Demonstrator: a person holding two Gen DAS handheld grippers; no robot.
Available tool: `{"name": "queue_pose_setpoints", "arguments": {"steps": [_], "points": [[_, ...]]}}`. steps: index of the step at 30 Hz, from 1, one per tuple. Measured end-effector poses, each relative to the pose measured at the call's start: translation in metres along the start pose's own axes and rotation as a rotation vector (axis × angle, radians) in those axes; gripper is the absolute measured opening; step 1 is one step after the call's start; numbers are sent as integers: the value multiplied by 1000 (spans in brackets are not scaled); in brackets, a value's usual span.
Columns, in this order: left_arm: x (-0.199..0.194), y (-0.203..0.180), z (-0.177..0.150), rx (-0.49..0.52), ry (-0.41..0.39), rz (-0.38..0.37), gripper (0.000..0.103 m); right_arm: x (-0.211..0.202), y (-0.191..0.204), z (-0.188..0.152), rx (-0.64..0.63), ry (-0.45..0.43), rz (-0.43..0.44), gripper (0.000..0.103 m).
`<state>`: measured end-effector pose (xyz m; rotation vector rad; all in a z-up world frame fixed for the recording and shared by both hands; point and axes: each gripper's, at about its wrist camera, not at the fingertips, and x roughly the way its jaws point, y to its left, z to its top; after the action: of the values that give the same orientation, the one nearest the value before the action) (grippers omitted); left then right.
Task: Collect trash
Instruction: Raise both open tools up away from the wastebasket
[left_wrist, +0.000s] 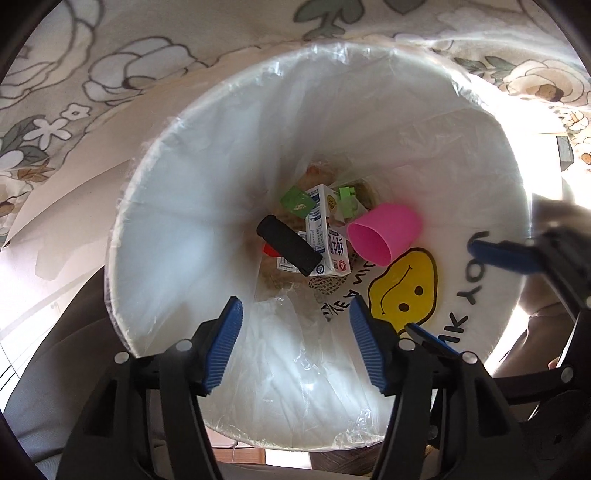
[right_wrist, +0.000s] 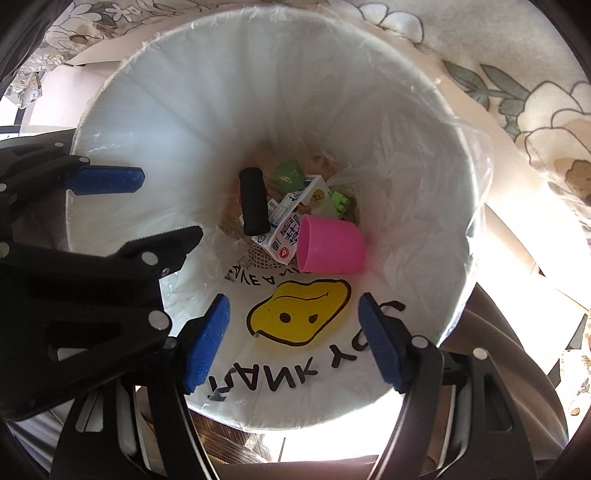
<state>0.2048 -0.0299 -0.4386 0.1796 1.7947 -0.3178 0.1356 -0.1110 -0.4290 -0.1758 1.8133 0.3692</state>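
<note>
Both claws point steeply down into the bin (left_wrist: 177, 206), side by side over its mouth. The left claw (left_wrist: 295, 347) stands wide with nothing between its blue pads; the right claw (right_wrist: 295, 343) likewise, wide and empty. The trash lies at the bin's bottom: a pink cup (left_wrist: 384, 232) on its side, touching a white carton (left_wrist: 328, 236), a black cylinder (left_wrist: 288, 245) across the carton, green scraps (left_wrist: 295, 201) behind. A clear liner (right_wrist: 476, 206) (printed with a yellow smiley (right_wrist: 299, 314)) lines the bin.

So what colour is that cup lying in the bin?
Bright pink cup; the right wrist view shows it best.
</note>
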Motion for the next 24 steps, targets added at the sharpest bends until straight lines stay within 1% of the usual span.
{"name": "queue_pose_setpoints", "arguments": {"steps": [5,8,13,16,18,24], "points": [[-20,3,-10,-25,-54,-19,65,-18,4,-5,-16,-50,6,72],[-44,0,-22,-12,-121,-3,65,-39,6,-17,-22,-99,8,72],[-101,0,-46,8,-243,23,71,-84,14,-40,-57,-190,-22,72],[-140,-3,-63,28,-334,53,75,-119,18,-59,-85,-264,-47,72],[-162,-8,-75,45,-385,80,76,-138,21,-72,-98,-306,-68,72],[-216,-22,-109,71,-509,120,78,-191,27,-109,-104,-423,-91,72]]}}
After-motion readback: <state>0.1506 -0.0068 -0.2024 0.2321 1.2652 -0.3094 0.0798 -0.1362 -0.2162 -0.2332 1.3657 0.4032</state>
